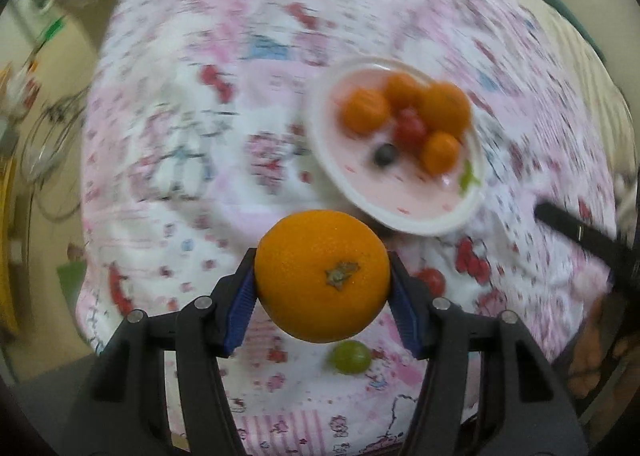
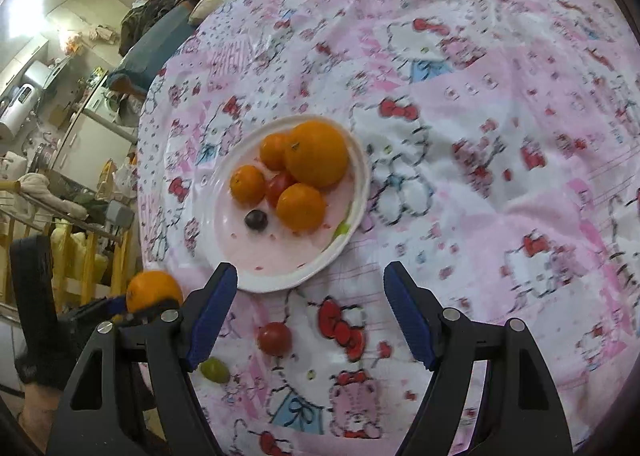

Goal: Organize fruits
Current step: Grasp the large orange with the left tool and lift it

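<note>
A: Left gripper (image 1: 322, 288) — state of the fingers?

B: Clamped. An orange (image 1: 322, 275) is held between the blue pads (image 1: 240, 312), stem scar turned toward the camera. The fruit is carried clear of the cloth, on the near side of the plate.

A: Right gripper (image 2: 310, 316)?

B: Fingers are held apart, and nothing is pressed between them. It is hung over the patterned pink cloth (image 2: 500, 159), just near of the plate rim. The left gripper with its orange is also seen from this view, low at the far left edge.

A: Plate contents?

B: On the white plate (image 2: 256, 280) one large orange (image 2: 317, 153) is recorded, with three smaller oranges touching or close beside it. A red tomato (image 2: 280, 185) is wedged among them. A dark grape (image 2: 256, 219) is set apart, toward the near left of the dish. Something green is noted at the right rim; its kind cannot be told.

A: Loose fruit off the plate?

B: Two pieces are left on the cloth, near of the plate: a red tomato (image 2: 274, 338) and a green grape (image 2: 215, 370), the grape nearer and to the left. In the left wrist view both are partly hidden behind the held orange and the right finger.
</note>
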The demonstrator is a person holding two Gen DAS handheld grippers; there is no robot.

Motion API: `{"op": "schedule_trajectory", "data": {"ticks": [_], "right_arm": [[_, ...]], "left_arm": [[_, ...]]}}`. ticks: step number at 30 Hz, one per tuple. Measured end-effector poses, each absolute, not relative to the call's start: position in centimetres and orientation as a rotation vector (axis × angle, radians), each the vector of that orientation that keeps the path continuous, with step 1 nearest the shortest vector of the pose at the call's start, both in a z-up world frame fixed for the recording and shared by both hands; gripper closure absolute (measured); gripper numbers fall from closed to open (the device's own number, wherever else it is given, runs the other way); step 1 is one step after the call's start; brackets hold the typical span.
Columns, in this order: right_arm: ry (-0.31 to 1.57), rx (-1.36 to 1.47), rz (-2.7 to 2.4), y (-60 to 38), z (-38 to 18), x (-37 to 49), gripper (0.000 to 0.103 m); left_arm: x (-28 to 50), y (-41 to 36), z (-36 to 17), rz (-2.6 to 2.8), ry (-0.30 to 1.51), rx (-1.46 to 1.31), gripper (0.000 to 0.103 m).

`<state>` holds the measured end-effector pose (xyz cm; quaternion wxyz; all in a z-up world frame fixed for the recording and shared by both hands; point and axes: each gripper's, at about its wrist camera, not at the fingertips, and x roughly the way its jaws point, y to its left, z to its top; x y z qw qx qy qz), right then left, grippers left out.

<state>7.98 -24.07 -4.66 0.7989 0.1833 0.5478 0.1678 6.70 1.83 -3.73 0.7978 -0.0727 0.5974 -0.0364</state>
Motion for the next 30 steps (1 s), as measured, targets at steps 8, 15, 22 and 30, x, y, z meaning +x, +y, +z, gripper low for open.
{"op": "schedule_trajectory", "data": {"ticks": [8,15,22,30], "right_arm": [[1.327,0.353,0.477,-18.0,-8.7,8.1,0.046],[1.310,0.268,0.511,-13.4,-10.1,8.0,0.061],[1.245,0.238,0.413,-11.9,-11.4,8.6,0.066],[1.232,0.171,0.392,-10.7,-11.6,8.7,0.083]], "left_arm": [[7.0,6.7,-3.2,0.075,1.238,-0.318,0.047],[7.3,7.0,-2.8,0.076,1.221,-0.342,0.047],[7.5,6.9,-2.7,0.070,1.224,-0.345,0.047],[7.9,6.7,-2.9,0.068,1.227,-0.348,0.047]]}}
